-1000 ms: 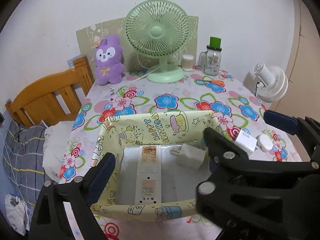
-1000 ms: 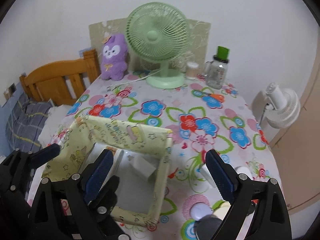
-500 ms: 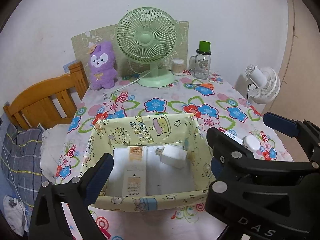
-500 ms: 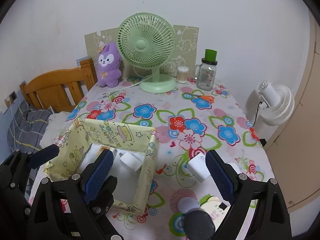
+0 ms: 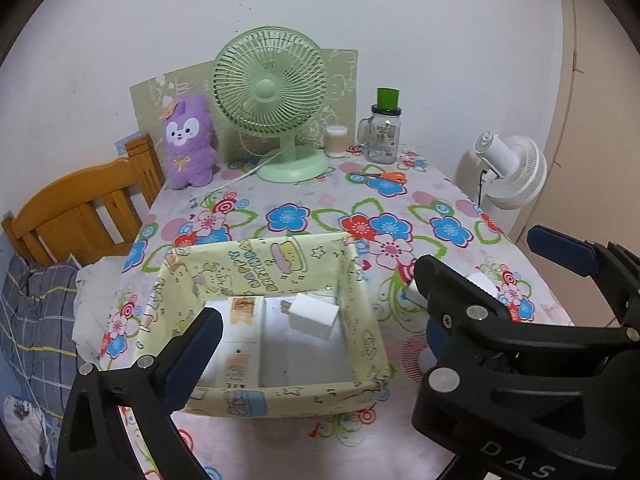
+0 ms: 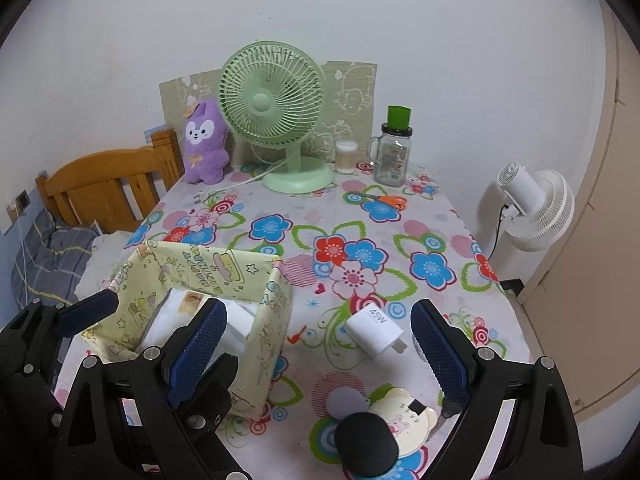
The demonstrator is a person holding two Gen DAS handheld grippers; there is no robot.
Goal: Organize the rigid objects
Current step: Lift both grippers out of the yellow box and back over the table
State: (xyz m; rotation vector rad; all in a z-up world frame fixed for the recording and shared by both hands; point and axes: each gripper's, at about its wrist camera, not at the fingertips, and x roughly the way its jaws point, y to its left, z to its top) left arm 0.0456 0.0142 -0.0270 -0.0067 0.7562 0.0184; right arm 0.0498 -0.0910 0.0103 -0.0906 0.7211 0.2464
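With your right hand-held gripper (image 6: 320, 344) wide open and empty, straddle the white rectangular plastic charger (image 6: 374, 331) at twelve o'clock, squarely.

In the left wrist view the right gripper (image 5: 472, 272) hides most of a white charger (image 5: 478, 282) on the bench (image 5: 320, 200). In the right wrist view the box's (image 6: 272, 320) near wall and a gripper finger (image 6: 198, 350) cover much of its contents. The black round thing (image 6: 366, 444) is cut by the bottom edge. The jar's (image 6: 392, 156) label is too small to read.
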